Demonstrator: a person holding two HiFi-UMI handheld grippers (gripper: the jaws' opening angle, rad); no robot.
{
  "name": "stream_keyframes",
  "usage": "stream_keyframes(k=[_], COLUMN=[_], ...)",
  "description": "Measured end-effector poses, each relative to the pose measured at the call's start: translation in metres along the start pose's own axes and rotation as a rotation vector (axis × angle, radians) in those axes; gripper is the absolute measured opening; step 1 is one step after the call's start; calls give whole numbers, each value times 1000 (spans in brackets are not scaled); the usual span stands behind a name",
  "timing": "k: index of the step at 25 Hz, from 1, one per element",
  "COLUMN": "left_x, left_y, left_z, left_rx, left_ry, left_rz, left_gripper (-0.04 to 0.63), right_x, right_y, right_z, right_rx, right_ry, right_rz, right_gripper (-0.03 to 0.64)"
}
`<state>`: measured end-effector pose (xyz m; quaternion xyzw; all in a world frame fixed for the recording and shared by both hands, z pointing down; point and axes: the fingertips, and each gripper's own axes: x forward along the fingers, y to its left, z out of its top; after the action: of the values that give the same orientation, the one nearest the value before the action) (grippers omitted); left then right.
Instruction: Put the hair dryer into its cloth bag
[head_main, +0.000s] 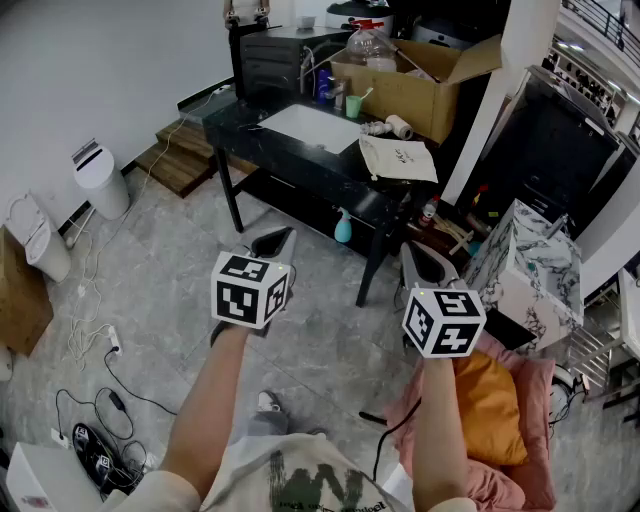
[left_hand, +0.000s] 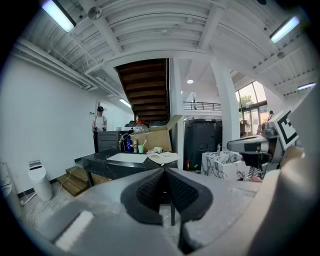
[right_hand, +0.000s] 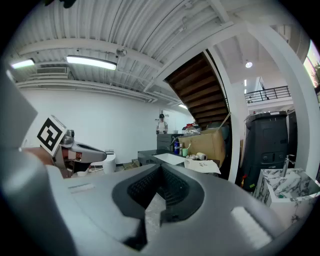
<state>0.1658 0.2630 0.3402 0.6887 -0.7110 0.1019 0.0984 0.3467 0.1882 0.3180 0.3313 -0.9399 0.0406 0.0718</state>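
- Left gripper (head_main: 280, 238): jaws pressed together with nothing between them. It is held out nearly level, well short of the black table (head_main: 300, 150).
- Right gripper (head_main: 414, 258): jaws likewise closed on nothing, held abreast of the left one.
- Cloth bag (head_main: 398, 158): cream, lying flat and limp on the table's near corner. It is ahead of the right gripper and ahead-right of the left, well apart from both. Which end has the mouth cannot be made out.
- Hair dryer (head_main: 399, 126): taken to be the pale tube-shaped thing just beyond the bag, between it and the cardboard box (head_main: 420, 85). It is too small to be sure. It sits farther from both grippers than the bag does.
- Orientation, as a judgement: the long axis seems to run across the grippers' line of reach, roughly along the box front. A darker round end faces the right gripper's side. The handle cannot be made out.
- Progress: nothing done yet — the dryer lies outside the bag and the bag lies flat with neither gripper touching it. Both grippers are empty and away from the table.
- Left to do — everything: close in, open the bag's mouth, take up the dryer, slide it inside.
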Motion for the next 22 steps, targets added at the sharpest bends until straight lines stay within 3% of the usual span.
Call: stream_keyframes(k=[11,22], left_x=[26,99], left_y=[31,88], left_z=[-6,8], left_rx=[-7,-20], left_ry=[14,-5], left_rz=[-30,-113], left_gripper=[5,6], right_x=[42,118], right_y=[8,0], right_z=[-6,0], right_rx=[20,12], right_ry=[19,56], right_rz=[-20,-110], right_gripper=[20,49])
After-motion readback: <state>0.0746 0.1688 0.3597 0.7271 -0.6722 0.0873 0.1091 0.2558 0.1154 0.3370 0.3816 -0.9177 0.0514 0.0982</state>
